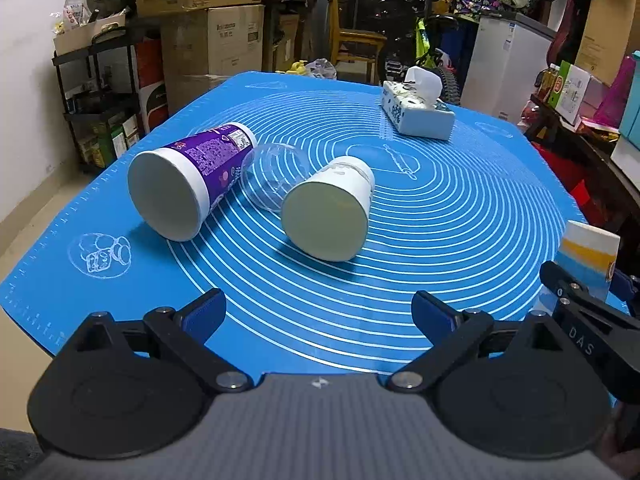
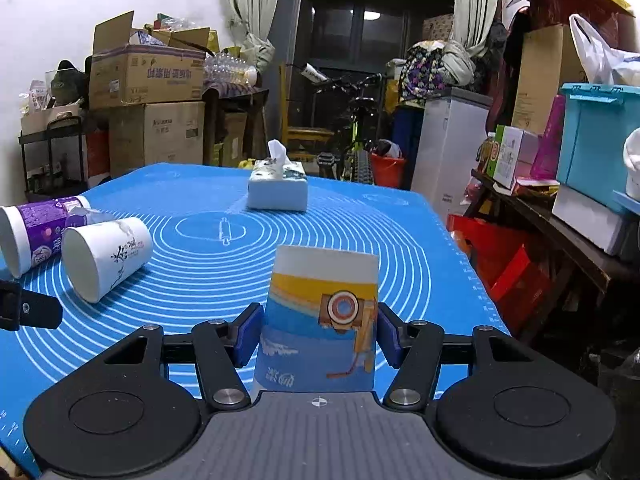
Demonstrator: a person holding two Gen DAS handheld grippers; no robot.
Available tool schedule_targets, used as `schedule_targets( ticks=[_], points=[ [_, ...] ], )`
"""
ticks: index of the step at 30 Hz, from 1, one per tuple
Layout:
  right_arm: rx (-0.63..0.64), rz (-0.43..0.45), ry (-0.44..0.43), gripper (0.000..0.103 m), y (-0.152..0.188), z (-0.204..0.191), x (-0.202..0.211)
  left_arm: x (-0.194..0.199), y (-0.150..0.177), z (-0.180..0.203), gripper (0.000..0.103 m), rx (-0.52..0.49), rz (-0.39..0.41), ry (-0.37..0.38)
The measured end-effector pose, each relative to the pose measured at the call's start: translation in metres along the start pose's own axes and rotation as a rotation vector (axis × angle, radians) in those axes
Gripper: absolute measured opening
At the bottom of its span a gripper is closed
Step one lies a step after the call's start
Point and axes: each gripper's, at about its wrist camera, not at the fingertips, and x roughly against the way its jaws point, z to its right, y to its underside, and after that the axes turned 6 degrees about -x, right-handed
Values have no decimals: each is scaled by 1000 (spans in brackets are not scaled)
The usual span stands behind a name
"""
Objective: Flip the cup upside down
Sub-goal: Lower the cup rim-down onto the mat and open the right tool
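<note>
A blue, yellow and white paper cup stands upside down on the blue mat, narrow base up. My right gripper is shut on it, a pad on each side; both show at the right edge of the left wrist view. My left gripper is open and empty, low over the mat's front. Ahead of it lie a white paper cup, a purple-and-white cup and a clear plastic cup, all on their sides. The white cup also shows in the right wrist view.
A tissue box stands at the far side of the mat. Cardboard boxes, a black shelf, a bicycle and a white cabinet crowd the room behind. A cluttered side table stands to the right.
</note>
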Motion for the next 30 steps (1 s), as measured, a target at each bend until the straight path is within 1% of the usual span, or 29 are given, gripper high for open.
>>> schedule_targets(
  ticks=[3,6,7,9,11,15,17,24,30],
  points=[
    [-15,-20,7,63,4,1,6,3,2,1,98,-7,6,17],
    [-14,-37,15,64,8,1,7,5,5,3,98,-22,11,19],
    [-11,-42,21,67,9,1,7,5,5,3,98,-26,13,20],
    [-9,-57,26,70,11,2,8,7,6,4,98,-33,15,23],
    [-10,-63,22,78,11,4,10,8,7,5,98,-39,17,29],
    [-11,-58,22,87,11,9,20,11,9,6,98,-49,22,35],
    [-23,-51,19,95,9,12,26,12,10,6,98,-51,24,38],
    [-52,-19,14,97,6,24,54,18,12,8,98,-71,30,53],
    [-77,-37,-14,98,6,27,72,20,16,7,98,-80,20,64]
  ],
)
